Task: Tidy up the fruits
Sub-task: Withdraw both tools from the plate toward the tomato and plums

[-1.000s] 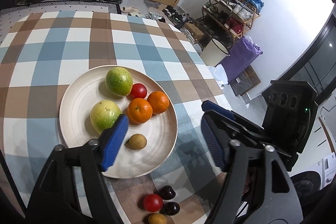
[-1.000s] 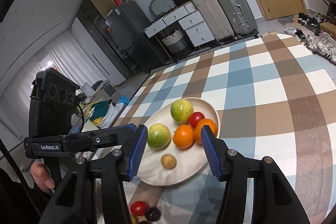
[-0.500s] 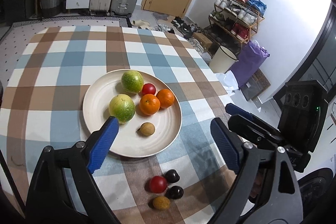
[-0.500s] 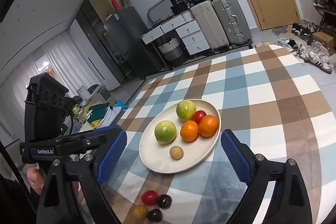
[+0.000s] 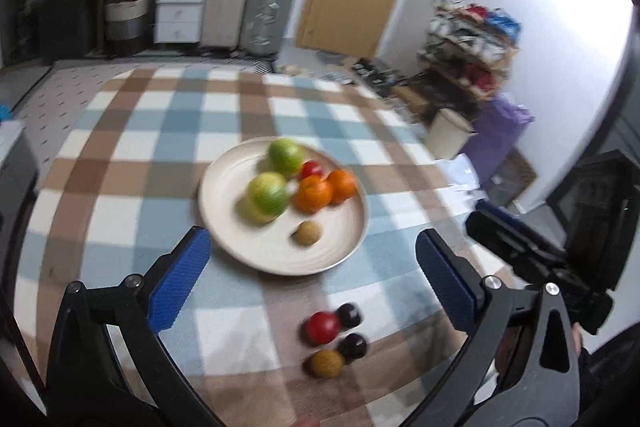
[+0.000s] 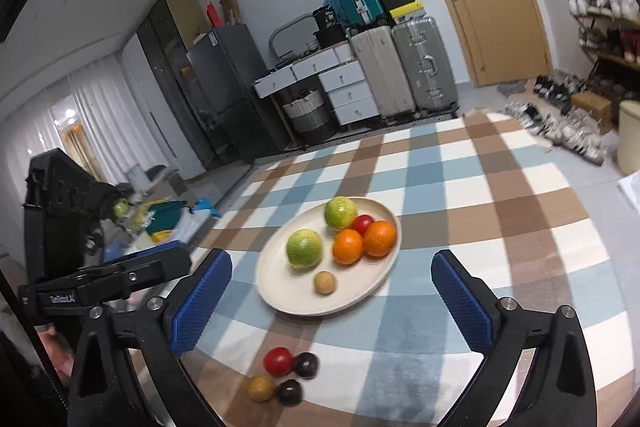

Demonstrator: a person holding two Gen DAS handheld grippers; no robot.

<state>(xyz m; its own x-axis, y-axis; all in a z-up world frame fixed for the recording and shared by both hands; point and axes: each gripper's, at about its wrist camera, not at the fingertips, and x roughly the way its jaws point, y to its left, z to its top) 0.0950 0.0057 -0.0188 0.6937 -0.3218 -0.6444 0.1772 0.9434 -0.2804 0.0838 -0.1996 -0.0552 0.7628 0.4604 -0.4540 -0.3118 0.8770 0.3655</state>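
Fruit plate (image 6: 280,301) ahead of both gaping, empty tongs (image 6: 330,285)

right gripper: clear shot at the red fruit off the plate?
Probably yes. The right gripper is open and empty, and the red fruit lies uncovered on the tablecloth, though a dark fruit touches its side.

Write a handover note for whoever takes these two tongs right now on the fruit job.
Left tongs: open, nothing between them; jaws have just been opening.
Right tongs: open, nothing held; jaws have just been opening.
On the plate: two green fruits, two oranges, one red fruit, one small brown fruit.
Still on the checked cloth, nearer than the plate: red fruit, two dark fruits, one yellow-brown fruit.
Left, probably: plate those four.
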